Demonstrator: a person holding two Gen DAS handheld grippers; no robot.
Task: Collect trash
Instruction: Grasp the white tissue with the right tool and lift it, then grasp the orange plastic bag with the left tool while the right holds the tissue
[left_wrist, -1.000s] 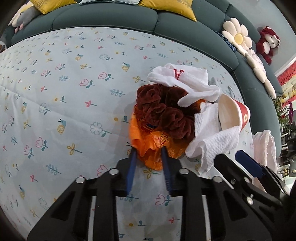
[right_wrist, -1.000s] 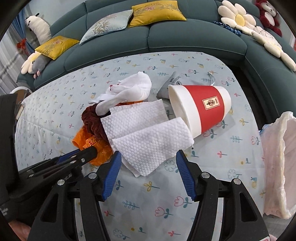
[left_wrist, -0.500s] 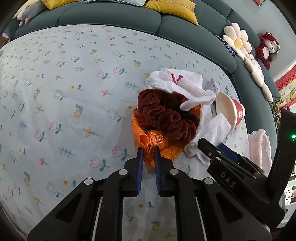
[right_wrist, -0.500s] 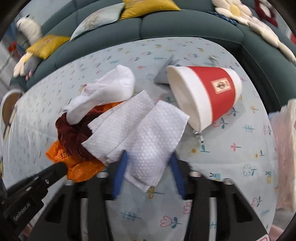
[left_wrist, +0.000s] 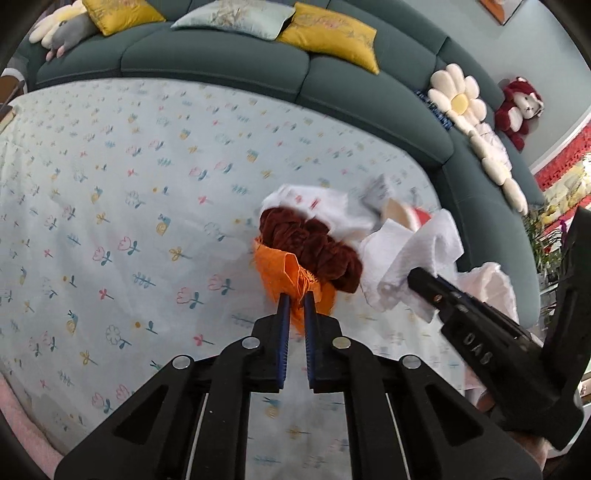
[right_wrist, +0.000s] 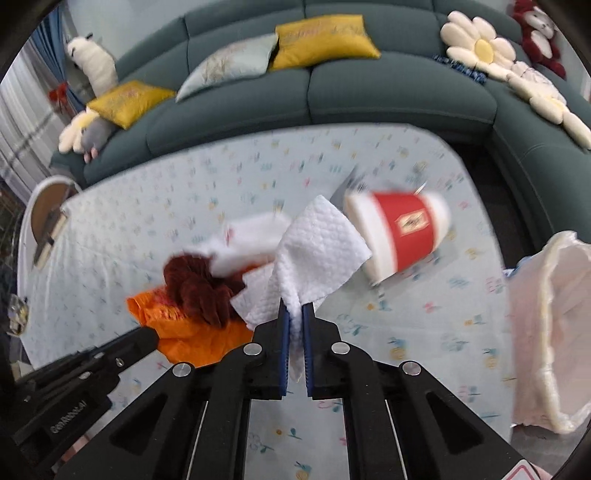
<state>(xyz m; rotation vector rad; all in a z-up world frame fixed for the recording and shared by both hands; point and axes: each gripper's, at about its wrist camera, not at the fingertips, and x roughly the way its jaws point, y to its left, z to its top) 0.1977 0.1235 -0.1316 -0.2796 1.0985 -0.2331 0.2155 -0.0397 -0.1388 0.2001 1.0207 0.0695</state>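
White embossed paper towel (right_wrist: 317, 254) hangs pinched in the right gripper (right_wrist: 296, 314), lifted off the floral tablecloth (left_wrist: 110, 184); the left gripper (left_wrist: 297, 301) is clamped on the orange wrapper (left_wrist: 284, 269) beneath a maroon cloth (left_wrist: 314, 247). Best lifted slowly, so the cloth slides off before heading for the pink bag (right_wrist: 546, 325).

My left claw (left_wrist: 297, 301) and right claw (right_wrist: 295, 312) are matte black angular frames with triangular cut-outs, round silver screws, blue finger pads (right_wrist: 282, 343), and white lettering on their sides.
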